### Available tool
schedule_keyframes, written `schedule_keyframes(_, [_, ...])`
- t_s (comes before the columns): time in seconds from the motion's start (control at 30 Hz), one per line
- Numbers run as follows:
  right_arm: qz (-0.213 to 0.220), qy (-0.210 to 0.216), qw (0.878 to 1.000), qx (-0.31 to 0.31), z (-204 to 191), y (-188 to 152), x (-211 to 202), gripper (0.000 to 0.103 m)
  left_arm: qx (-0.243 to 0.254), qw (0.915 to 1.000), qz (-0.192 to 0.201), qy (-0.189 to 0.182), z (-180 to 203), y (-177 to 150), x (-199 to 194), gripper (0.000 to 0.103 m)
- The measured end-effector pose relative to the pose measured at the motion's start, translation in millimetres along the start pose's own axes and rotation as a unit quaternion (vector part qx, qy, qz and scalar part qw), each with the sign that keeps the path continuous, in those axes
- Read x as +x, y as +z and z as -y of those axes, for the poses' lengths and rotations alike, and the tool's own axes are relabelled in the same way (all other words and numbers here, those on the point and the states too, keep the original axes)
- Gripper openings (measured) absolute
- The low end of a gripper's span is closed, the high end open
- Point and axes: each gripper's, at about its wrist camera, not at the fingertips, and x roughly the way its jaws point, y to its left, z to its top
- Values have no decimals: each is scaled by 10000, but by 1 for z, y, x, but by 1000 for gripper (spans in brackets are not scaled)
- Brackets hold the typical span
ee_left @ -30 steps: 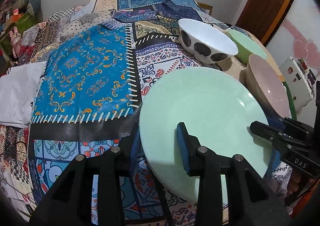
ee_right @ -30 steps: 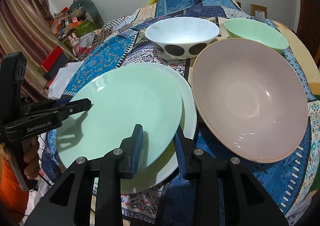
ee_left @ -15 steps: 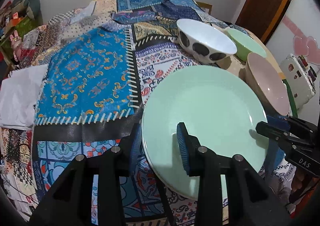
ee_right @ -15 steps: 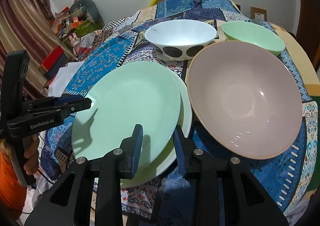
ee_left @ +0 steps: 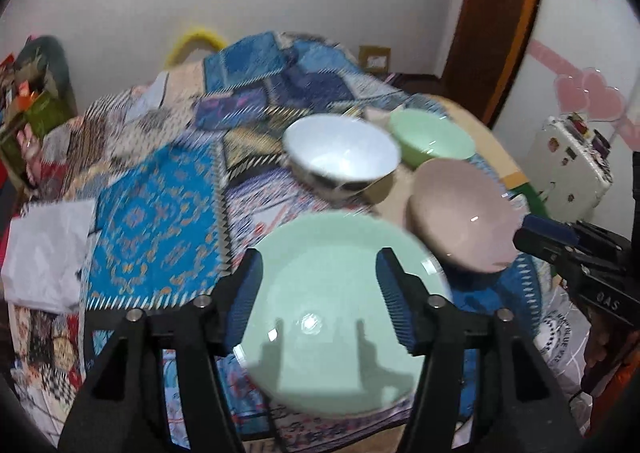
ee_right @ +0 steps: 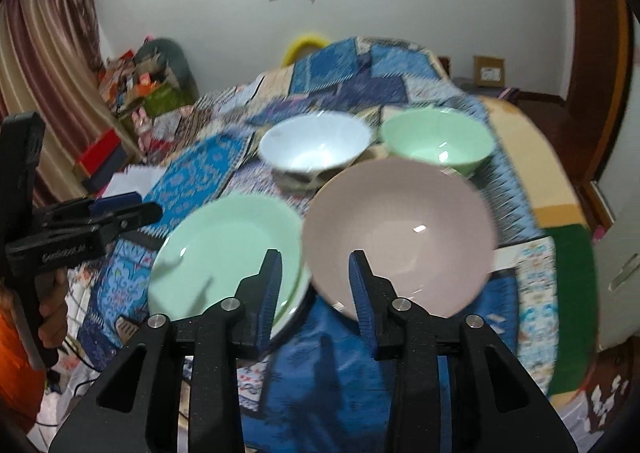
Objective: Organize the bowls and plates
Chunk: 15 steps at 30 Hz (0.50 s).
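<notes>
left hand-held gripper [ee_left: 320, 293]: jaws have just been opening, released, nothing between them; it now sits above the green plate [ee_left: 336, 317] it pinched a second ago. right hand-held gripper [ee_right: 314, 293]: jaws have just opened a little, clear of the rim, empty. green plate rests on a white plate [ee_right: 298, 295] on the counter [ee_right: 520, 189], just beside the pink bowl [ee_right: 400, 237]. plates look stacked; spotted bowl [ee_right: 316, 149] and green bowl [ee_right: 436, 141] still loose, probably next.
</notes>
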Motion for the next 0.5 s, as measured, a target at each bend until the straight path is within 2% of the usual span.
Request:
schedule_keyframes(0.1, [164,-182,9997,32,12,5,-11,34,80,9998,91,-127,18,11,1,68])
schedule_keyframes(0.3, [383,-512,9979,88,38,10,-25,46,178,9995,88,-255,47,27,16,76])
schedule_keyframes(0.4, [398,-599,9973,172,50,11,-25,51,170,9994,-5,-298,57,32,31,82])
schedule_keyframes(0.5, [379,-634,9968,304,63,9,-20,58,114,9991,-206,-353,64,36,51,82])
